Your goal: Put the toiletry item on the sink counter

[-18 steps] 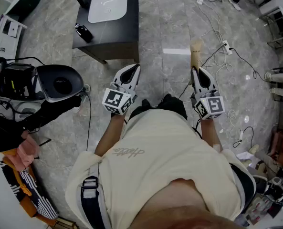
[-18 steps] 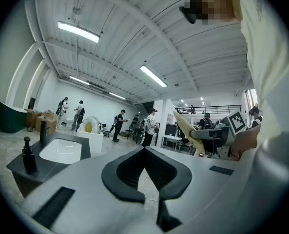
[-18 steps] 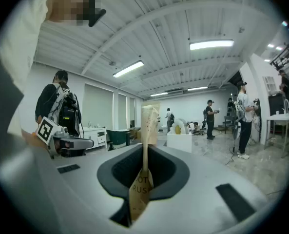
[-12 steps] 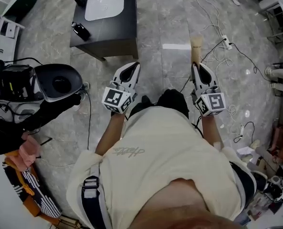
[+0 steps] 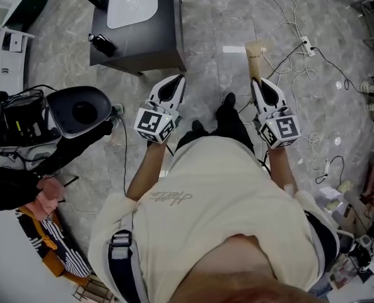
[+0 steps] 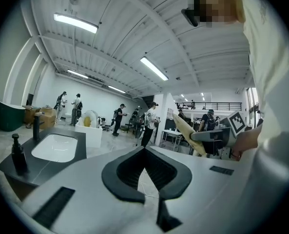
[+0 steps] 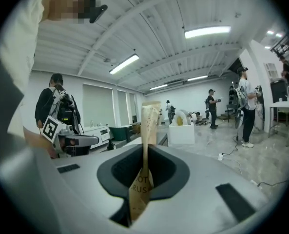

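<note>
Light, thin and probably bendy, the paper toothbrush packet (image 5: 255,55) sits clamped by its lower end in the right gripper (image 5: 258,84), while the left gripper (image 5: 175,86) has its jaws together on nothing.

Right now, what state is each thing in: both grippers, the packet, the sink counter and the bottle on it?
left gripper: shut, nothing in it.
right gripper: shut on the paper packet.
paper packet: clamped, sticking out past the jaws, not yet on the counter.
sink counter: ahead of the person, packet not on it.
black bottle: upright on the counter, beside the basin.
</note>
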Demonstrator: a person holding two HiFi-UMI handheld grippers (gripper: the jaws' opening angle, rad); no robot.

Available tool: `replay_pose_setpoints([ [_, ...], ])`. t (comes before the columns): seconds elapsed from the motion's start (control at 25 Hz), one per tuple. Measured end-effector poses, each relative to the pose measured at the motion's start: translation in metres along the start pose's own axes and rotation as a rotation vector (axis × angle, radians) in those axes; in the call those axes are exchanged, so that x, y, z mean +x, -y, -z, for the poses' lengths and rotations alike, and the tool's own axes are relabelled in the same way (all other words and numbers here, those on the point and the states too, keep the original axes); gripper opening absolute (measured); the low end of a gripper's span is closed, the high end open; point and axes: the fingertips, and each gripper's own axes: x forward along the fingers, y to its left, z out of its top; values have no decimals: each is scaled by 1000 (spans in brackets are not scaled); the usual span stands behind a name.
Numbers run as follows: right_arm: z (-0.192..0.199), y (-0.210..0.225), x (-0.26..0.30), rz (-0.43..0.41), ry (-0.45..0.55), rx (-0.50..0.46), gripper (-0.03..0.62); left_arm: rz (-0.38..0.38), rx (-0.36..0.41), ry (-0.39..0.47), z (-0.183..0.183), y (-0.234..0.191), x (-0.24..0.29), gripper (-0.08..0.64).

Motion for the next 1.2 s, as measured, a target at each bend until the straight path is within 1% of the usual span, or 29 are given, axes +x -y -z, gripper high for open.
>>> replay_pose_setpoints([
  [0.08,-2,16,10,-20,-1,22,21,-9,-10,-8,-5,3,19,3],
  [0.12,-7,24,15,-28,8,17,21,-11,-14,-12,-7,4,28,3],
  [0.24,-22,54,26,-46,39,-38,21,-9,7,-29,-10,10,63,3],
  [0.32,-18,85,18,-70,51,-47,21,-9,59,-31,-13,31,94,3],
  [0.4,-7,121,3,-98,47,-58,21,-17,103,-25,-17,63,127,3],
  [0.48,-2,153,2,-121,35,-71,21,-31,96,-17,-22,77,157,3],
  [0.6,-17,176,33,-152,33,-45,21,-63,47,-25,-31,56,187,3],
  [0.68,-23,188,54,-171,28,-29,21,-92,30,-34,-37,38,199,3],
  [0.8,-22,214,69,-195,9,-26,21,-138,11,-33,-42,33,218,3],
  [1.0,-27,240,98,-209,-1,-10,21,-190,15,-94,-41,6,237,3],
  [1.08,-24,247,111,-213,-7,-7,21,-198,20,-97,-44,-4,247,3],
  [1.2,-20,255,125,-218,-21,-7,21,-188,19,-87,-47,-9,264,3],
])
